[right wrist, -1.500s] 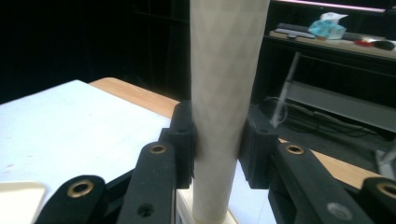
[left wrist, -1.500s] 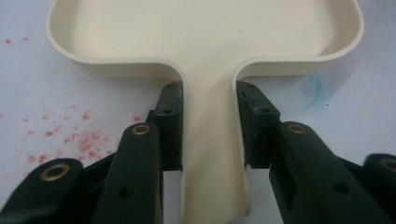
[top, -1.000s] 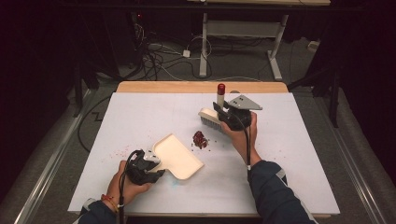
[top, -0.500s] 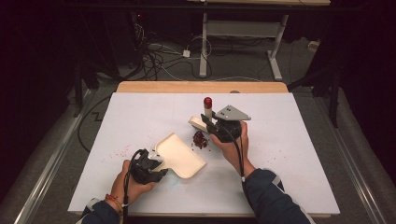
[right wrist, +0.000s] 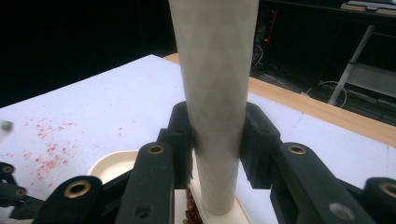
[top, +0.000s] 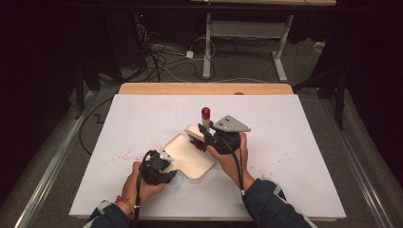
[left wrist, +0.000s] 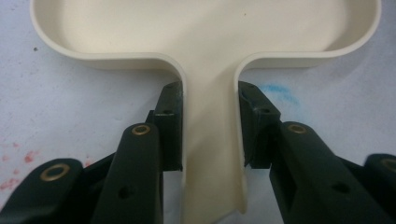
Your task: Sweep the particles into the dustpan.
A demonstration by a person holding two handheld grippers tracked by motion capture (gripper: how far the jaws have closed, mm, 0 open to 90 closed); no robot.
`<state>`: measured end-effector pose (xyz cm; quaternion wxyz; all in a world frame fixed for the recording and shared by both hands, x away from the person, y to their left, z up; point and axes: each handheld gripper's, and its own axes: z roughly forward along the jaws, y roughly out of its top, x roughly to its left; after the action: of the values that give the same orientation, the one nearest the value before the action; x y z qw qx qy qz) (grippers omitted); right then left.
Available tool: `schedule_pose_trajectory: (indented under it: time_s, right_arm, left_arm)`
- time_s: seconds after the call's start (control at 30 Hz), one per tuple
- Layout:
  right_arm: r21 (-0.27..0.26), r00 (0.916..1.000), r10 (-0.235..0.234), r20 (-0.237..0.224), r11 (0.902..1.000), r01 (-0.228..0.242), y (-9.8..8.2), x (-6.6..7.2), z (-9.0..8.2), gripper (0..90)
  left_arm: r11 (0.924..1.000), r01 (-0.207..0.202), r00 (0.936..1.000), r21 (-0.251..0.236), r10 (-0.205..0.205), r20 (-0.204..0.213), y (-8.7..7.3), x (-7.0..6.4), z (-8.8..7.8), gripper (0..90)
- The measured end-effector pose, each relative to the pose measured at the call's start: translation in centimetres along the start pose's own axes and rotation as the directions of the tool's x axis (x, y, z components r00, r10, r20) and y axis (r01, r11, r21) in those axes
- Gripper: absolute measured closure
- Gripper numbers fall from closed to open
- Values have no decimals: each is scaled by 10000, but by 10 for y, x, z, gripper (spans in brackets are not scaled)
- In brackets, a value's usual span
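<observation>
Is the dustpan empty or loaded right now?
Empty as far as shown: the dustpan has a bare cream floor in the left gripper view; its far edge is cropped.

On the white worktop [top: 304, 156], the left hand-held gripper [top: 164, 159] clamps the near end of a cream dustpan [top: 187, 159], while just beyond the dustpan's far edge the right hand-held gripper [top: 202, 133] grips a red-capped brush [top: 205, 118].

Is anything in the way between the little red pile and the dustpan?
Nothing visible. The red bits lie right at the open edge of the dustpan, with the brush on their far side.
</observation>
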<state>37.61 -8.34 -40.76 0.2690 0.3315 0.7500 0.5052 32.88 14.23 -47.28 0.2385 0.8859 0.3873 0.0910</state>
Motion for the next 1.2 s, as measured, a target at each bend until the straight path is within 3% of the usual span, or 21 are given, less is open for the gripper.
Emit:
schedule_pose_trajectory:
  time_s: [0.3, 0.5, 0.77, 1.0, 1.2]
  right_arm:
    - [-23, 9999, 122, 93, 9999, -122, -2, 8, -6, 687]
    - [8, 9999, 127, 82, 9999, -127, -3, 14, -10, 684]
    - [-28, 9999, -119, -63, 9999, 119, -2, 23, -15, 687]
    - [-71, 9987, -177, -472, 9998, 174, -1, 32, -18, 694]
    - [-160, 9978, 56, -666, 9999, -67, 3, 27, -21, 701]
  left_arm:
    - [9996, 287, 9996, 20, -287, -63, 14, -5, 7, 640]
    - [9972, 726, 9973, -186, -727, -72, 20, -7, 12, 639]
    - [9980, 626, 9980, -117, -627, -84, 22, -7, 13, 638]
    - [9992, 407, 9992, -63, -407, 14, 22, -4, 12, 639]
    - [9994, 301, 9995, -190, -299, 84, 20, -1, 12, 640]
